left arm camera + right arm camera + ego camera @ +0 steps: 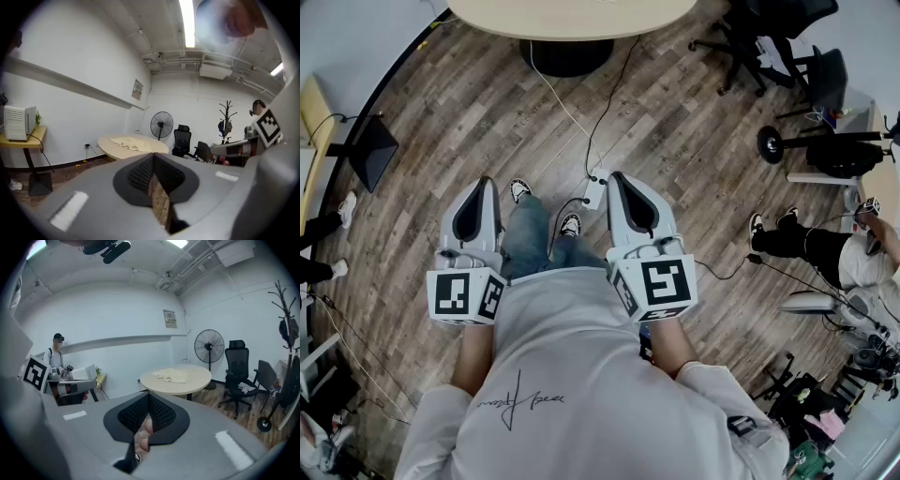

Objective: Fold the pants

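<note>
The pants, a pale cream heap, lie on a round light-wood table across the room; the right gripper view shows the pants and the table too. In the head view only the table's near edge shows, far ahead of me, and the pants are out of sight. I stand on the wood floor with both grippers held level in front of my body. My left gripper and right gripper are both shut with nothing between their jaws, as the left gripper and the right gripper show in their own views.
Cables and a white power strip lie on the floor between me and the table. Black office chairs and a standing fan are at the right, with a coat rack. A person sits at the right; a monitor stand is at the left.
</note>
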Demonstrator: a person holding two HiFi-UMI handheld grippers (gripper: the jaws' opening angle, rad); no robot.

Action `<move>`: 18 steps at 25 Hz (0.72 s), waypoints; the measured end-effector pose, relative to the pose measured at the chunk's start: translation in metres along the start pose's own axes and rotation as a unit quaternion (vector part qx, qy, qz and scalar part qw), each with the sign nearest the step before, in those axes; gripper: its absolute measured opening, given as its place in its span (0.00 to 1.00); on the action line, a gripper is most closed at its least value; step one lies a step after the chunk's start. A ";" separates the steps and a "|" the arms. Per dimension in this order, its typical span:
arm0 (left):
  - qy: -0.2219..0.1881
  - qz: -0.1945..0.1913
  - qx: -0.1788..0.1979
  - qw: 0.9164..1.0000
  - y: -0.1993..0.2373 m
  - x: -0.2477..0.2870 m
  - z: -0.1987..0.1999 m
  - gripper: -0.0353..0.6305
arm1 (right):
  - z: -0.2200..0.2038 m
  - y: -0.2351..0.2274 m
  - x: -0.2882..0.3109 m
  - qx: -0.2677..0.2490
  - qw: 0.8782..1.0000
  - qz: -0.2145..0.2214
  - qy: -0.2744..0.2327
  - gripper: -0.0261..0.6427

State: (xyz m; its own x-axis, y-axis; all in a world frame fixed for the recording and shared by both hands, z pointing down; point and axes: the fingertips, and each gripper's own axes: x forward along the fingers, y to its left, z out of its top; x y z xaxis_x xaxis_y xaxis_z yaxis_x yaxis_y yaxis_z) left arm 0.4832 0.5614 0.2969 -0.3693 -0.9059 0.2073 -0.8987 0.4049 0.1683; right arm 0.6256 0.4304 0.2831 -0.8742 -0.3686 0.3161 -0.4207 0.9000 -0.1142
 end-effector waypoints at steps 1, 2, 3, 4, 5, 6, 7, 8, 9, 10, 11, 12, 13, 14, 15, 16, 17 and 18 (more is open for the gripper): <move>0.001 0.000 0.000 1.000 0.004 0.004 0.001 0.13 | 0.001 0.000 0.005 0.002 1.000 0.000 0.000 0.03; 0.002 -0.001 0.000 1.000 0.009 0.007 0.002 0.13 | 0.003 0.000 0.009 0.005 1.000 -0.001 0.000 0.03; 0.003 -0.002 0.001 1.000 0.013 0.011 0.003 0.13 | 0.004 -0.001 0.014 0.011 1.000 -0.004 -0.001 0.03; 0.004 -0.003 0.002 1.000 0.018 0.016 0.004 0.13 | 0.007 -0.003 0.018 0.022 1.000 -0.006 -0.003 0.03; 0.004 -0.003 0.002 1.000 0.023 0.020 0.006 0.13 | 0.010 -0.004 0.023 0.035 0.999 -0.009 -0.005 0.03; 0.003 -0.004 0.003 1.000 0.028 0.024 0.008 0.13 | 0.013 -0.006 0.028 0.047 0.999 -0.010 -0.007 0.03; 0.002 -0.005 0.003 1.000 0.033 0.029 0.011 0.13 | 0.015 -0.007 0.034 0.056 0.998 -0.011 -0.007 0.03; 0.001 -0.007 0.002 1.000 0.038 0.035 0.014 0.13 | 0.018 -0.008 0.040 0.061 0.998 -0.012 -0.007 0.03; 0.000 -0.009 0.002 1.000 0.043 0.041 0.017 0.13 | 0.021 -0.009 0.046 0.062 0.998 -0.014 -0.005 0.03; -0.001 -0.012 0.002 1.000 0.048 0.047 0.022 0.13 | 0.025 -0.009 0.053 0.062 0.998 -0.015 -0.004 0.03; -0.003 -0.016 0.002 1.000 0.053 0.054 0.026 0.13 | 0.030 -0.009 0.061 0.060 0.998 -0.017 -0.004 0.03; -0.005 -0.019 0.002 1.000 0.059 0.061 0.030 0.13 | 0.034 -0.008 0.069 0.059 0.998 -0.019 -0.004 0.03; -0.008 -0.023 0.002 1.000 0.065 0.068 0.035 0.13 | 0.039 -0.007 0.077 0.056 0.998 -0.020 -0.005 0.03; -0.009 -0.027 0.001 1.000 0.071 0.075 0.040 0.13 | 0.043 -0.005 0.086 0.054 0.998 -0.021 -0.005 0.03; -0.011 -0.031 0.000 0.999 0.078 0.082 0.045 0.13 | 0.048 -0.003 0.096 0.053 0.998 -0.021 -0.005 0.03; -0.013 -0.034 0.000 0.999 0.084 0.089 0.050 0.13 | 0.053 -0.001 0.106 0.052 0.998 -0.021 -0.005 0.03; -0.015 -0.037 0.000 0.999 0.091 0.096 0.055 0.13 | 0.058 0.001 0.116 0.050 0.999 -0.020 -0.004 0.03; -0.017 -0.039 0.000 0.999 0.099 0.103 0.059 0.13 | 0.063 0.004 0.127 0.049 0.999 -0.020 -0.004 0.03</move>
State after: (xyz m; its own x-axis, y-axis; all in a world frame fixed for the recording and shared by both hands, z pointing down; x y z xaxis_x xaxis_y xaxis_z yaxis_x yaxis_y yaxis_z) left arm 0.3419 0.5010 0.2776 -0.3050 -0.9387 0.1607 -0.9254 0.3320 0.1826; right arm 0.4975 0.3727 0.2640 -0.8580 -0.4054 0.3153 -0.4764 0.8576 -0.1937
